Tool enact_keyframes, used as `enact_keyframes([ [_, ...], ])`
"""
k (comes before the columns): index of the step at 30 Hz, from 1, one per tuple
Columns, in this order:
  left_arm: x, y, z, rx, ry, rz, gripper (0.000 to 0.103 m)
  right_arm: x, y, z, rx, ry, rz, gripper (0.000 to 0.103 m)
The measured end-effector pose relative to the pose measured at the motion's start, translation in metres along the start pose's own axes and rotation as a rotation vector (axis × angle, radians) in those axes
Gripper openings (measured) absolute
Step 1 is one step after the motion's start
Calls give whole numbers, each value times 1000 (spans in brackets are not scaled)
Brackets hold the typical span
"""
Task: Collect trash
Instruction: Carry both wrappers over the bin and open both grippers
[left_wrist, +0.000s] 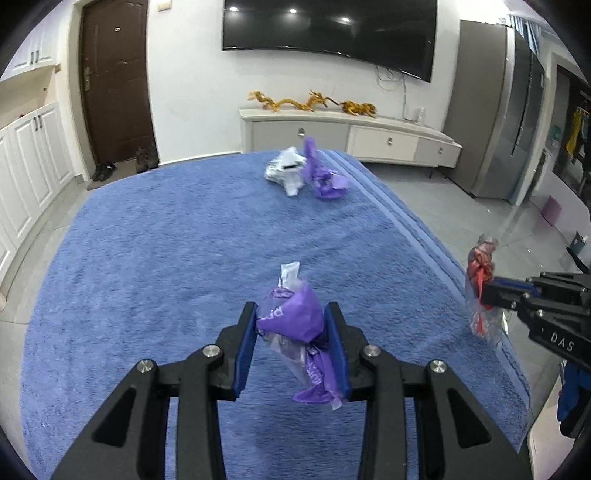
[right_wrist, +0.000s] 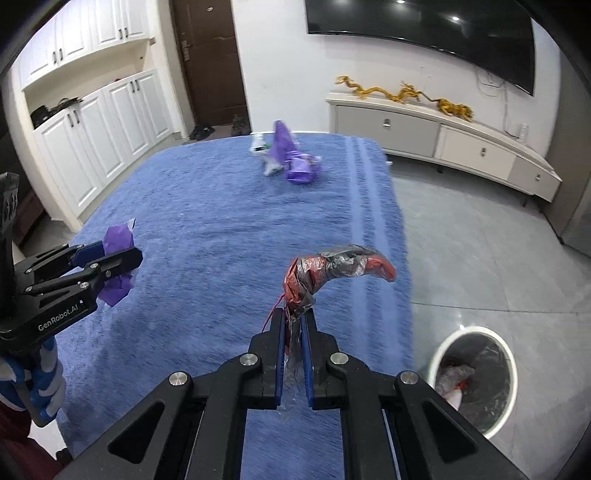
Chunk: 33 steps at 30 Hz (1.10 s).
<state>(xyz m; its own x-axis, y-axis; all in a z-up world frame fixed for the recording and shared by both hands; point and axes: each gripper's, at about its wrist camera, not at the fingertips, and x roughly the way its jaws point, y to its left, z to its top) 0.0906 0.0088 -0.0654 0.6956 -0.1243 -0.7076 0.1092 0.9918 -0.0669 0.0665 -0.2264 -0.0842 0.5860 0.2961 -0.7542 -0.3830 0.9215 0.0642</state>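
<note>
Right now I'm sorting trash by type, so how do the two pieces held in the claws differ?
The purple wrapper is opaque, crumpled and bulky, spreading the left claw wide. The red and clear plastic wrapper is twisted into a thin, curved strip, with the right claw nearly shut on it. Both are held above the blue towel.

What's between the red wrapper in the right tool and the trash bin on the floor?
Nothing visible. The red wrapper hangs over the blue towel's right edge, and the bin stands open on bare floor below and to the right.
</note>
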Motion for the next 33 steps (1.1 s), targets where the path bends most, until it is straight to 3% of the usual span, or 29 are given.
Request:
enact_keyframes([
  [9,20,-65,26,81,57,-161,34,-7,-70,-24,91,9,-108,8],
  [15,62,-152,49,165,172,-305,35,4,-148,-56,221,61,-172,8],
  [19,104,-227,60,262,256,-342,35,21,-211,-87,328,117,-200,9],
  [24,165,-304,62,300,377,-368,35,51,-269,-117,429,196,-206,9],
  [31,242,-359,50,235,519,-352,37,87,-318,-135,512,250,-184,10],
  [33,259,-365,47,212,559,-370,38,96,-324,-139,522,269,-185,14],
])
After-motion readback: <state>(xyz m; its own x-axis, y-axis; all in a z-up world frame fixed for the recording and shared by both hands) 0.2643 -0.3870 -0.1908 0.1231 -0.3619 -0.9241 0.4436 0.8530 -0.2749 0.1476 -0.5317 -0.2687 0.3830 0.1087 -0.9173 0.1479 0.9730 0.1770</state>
